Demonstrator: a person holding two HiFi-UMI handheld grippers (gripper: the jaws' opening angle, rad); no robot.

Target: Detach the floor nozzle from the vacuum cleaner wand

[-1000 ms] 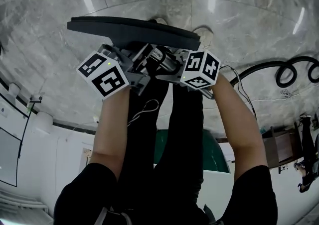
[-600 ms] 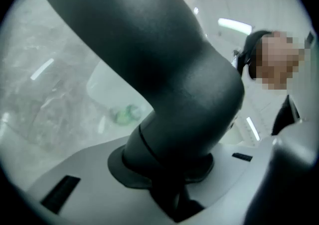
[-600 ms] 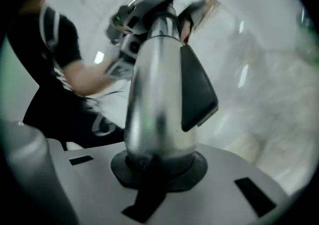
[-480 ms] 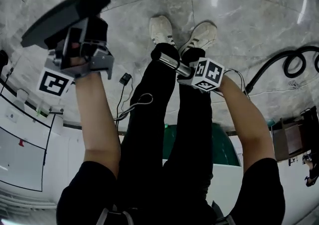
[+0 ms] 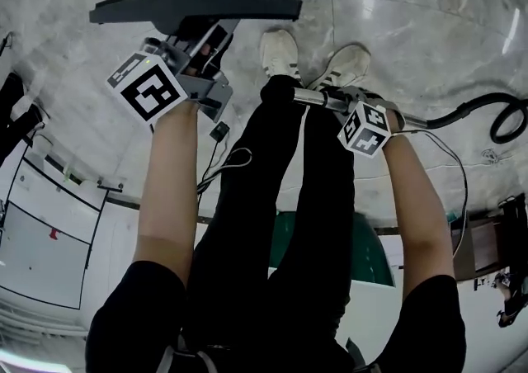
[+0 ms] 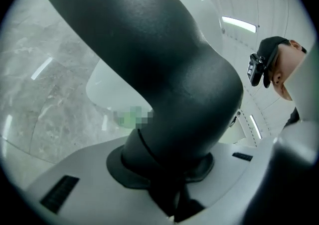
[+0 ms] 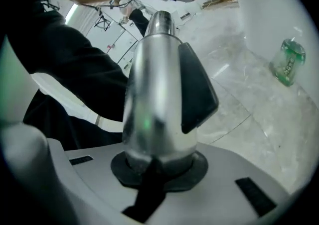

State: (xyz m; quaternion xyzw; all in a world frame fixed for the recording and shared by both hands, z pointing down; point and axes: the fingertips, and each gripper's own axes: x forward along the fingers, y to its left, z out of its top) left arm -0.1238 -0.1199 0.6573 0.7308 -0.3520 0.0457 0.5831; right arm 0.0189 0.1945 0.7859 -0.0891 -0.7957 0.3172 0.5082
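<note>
The dark grey floor nozzle hangs level over the marble floor, apart from the wand. My left gripper is shut on the nozzle's thick curved neck, which fills the left gripper view. The silver wand lies across the person's legs with its open end pointing left. My right gripper is shut on it. In the right gripper view the wand rises out of the jaws and carries a black clip on its side.
Two white shoes stand on the floor under the grippers. A black hose curls away at the right. A small plug on a cable dangles by the left arm. A green bottle stands on the floor.
A second ago nozzle and wand were together in front of me. The left gripper swung the nozzle out to the left and then levelled it. The right gripper sank to the right with the wand.
</note>
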